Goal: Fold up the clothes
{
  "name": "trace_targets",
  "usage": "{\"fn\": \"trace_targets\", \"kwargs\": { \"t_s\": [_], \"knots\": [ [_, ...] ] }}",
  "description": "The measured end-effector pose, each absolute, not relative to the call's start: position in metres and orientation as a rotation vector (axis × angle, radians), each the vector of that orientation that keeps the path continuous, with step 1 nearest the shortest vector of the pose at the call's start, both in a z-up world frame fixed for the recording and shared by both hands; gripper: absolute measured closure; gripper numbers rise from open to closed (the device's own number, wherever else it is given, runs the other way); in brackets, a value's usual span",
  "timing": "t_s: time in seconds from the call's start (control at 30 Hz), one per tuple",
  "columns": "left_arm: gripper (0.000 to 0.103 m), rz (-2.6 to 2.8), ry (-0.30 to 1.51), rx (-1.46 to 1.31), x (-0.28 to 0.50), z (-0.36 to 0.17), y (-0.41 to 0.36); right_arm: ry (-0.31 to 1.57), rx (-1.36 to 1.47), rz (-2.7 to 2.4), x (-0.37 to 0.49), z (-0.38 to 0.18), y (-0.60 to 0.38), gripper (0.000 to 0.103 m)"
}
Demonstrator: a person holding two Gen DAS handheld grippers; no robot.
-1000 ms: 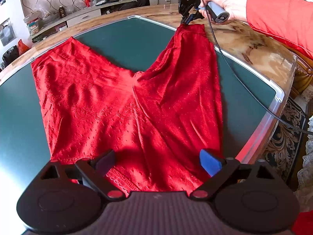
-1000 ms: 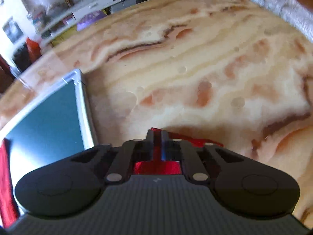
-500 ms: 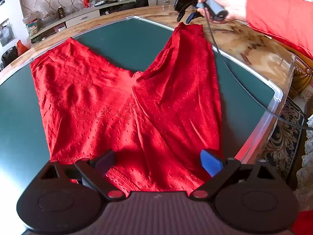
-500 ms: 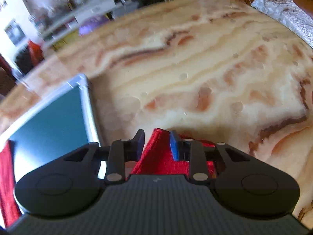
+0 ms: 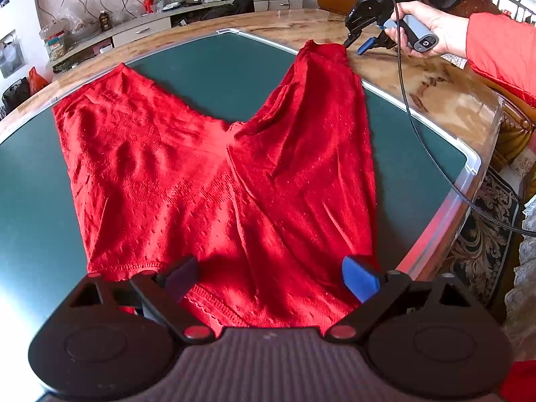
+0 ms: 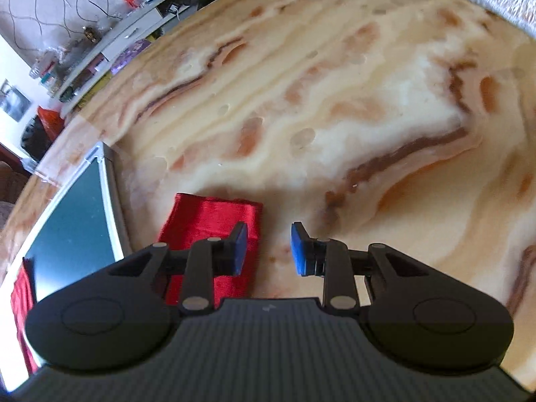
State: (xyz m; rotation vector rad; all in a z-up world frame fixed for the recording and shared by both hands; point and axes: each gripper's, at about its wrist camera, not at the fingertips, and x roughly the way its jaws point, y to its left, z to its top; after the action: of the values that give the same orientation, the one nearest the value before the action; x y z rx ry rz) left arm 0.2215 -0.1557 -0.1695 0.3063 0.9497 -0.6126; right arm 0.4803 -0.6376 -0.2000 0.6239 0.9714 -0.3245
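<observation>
Red trousers (image 5: 217, 181) lie spread ahead of the wide-spread left gripper (image 5: 269, 276); right gripper (image 6: 269, 248), parted and empty, hangs just right of their cuff (image 6: 214, 214).

home living room | marble table (image 6: 335, 100) | cluttered sideboard (image 5: 150, 26) | patterned rug (image 5: 482, 234)

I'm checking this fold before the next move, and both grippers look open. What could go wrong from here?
The cuff of the red trousers lies past the green mat on the marble table, so that leg may fold crooked. The right gripper's cable hangs over the mat and could snag the cloth. The left gripper may pinch only one waistband layer.
</observation>
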Motion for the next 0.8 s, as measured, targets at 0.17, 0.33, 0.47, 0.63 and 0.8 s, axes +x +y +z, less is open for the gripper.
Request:
{"fn": "trace_targets", "kwargs": {
  "t_s": [0.17, 0.33, 0.47, 0.63, 0.8],
  "knots": [
    [0.007, -0.612, 0.945, 0.313, 0.22, -0.17, -0.156, 0.929, 0.585, -0.297, 0.485, -0.204, -0.634, 0.07],
    [0.006, -0.615, 0.94, 0.312, 0.22, -0.171, -0.157, 0.936, 0.467, -0.266, 0.489, -0.203, -0.624, 0.071],
    [0.006, -0.615, 0.937, 0.313, 0.219, -0.171, -0.157, 0.95, 0.405, -0.226, 0.491, -0.203, -0.612, 0.096],
    [0.005, -0.619, 0.936, 0.312, 0.218, -0.171, -0.156, 0.97, 0.442, -0.246, 0.495, -0.2, -0.61, 0.097],
    [0.005, -0.623, 0.933, 0.311, 0.217, -0.17, -0.155, 0.901, 0.558, -0.275, 0.483, -0.2, -0.617, 0.098]
  ]
}}
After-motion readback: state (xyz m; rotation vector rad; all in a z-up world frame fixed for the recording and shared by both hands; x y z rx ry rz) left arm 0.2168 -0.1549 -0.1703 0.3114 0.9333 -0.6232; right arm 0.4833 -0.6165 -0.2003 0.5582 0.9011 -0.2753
